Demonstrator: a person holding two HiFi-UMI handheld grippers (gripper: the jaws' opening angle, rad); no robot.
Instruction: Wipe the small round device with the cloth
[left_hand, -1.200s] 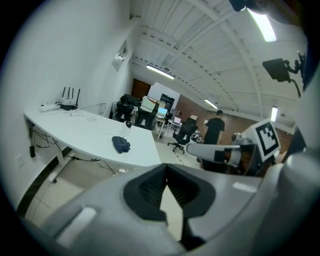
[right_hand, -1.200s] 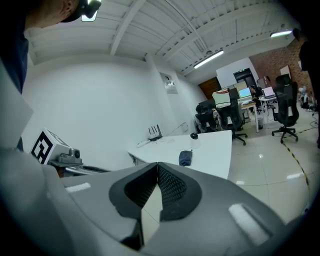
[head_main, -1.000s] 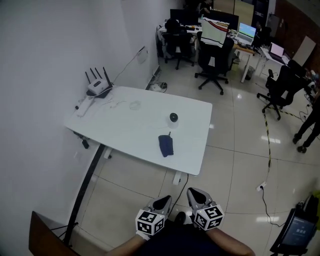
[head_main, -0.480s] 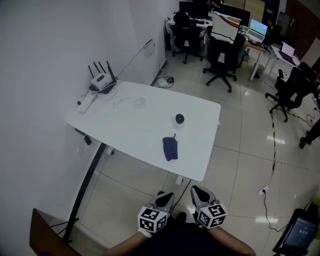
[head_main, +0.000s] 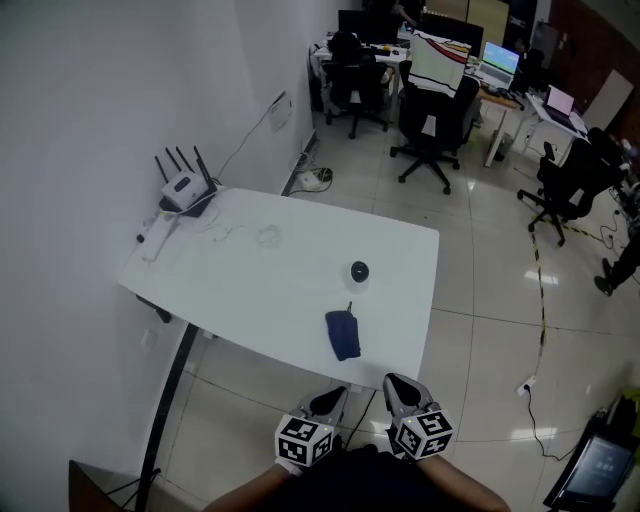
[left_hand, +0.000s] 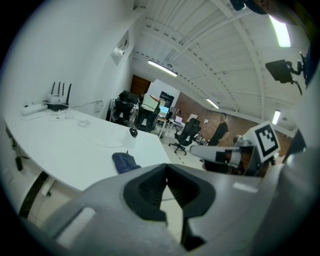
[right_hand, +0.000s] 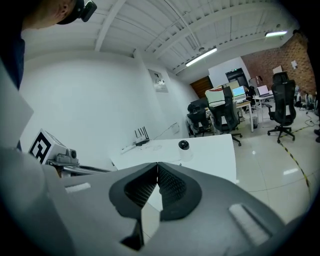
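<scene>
- White worktop (head_main: 250, 290): fills the middle of the head view, with tiled floor (head_main: 480, 350) around it.
- Left gripper (head_main: 326, 402) and right gripper (head_main: 399, 389): side by side at 6 o'clock, off the worktop's near edge and apart from everything on it. Both sets of fingers are clenched tight with nothing between them.
- Router (head_main: 183, 188): antennas up, at the worktop's 10 o'clock corner.
- Cloth (head_main: 343, 334): dark blue, bunched, near the 6 o'clock edge.
- Small round device (head_main: 359, 271): upright, at 1 o'clock from the cloth, near but not touching.
</scene>
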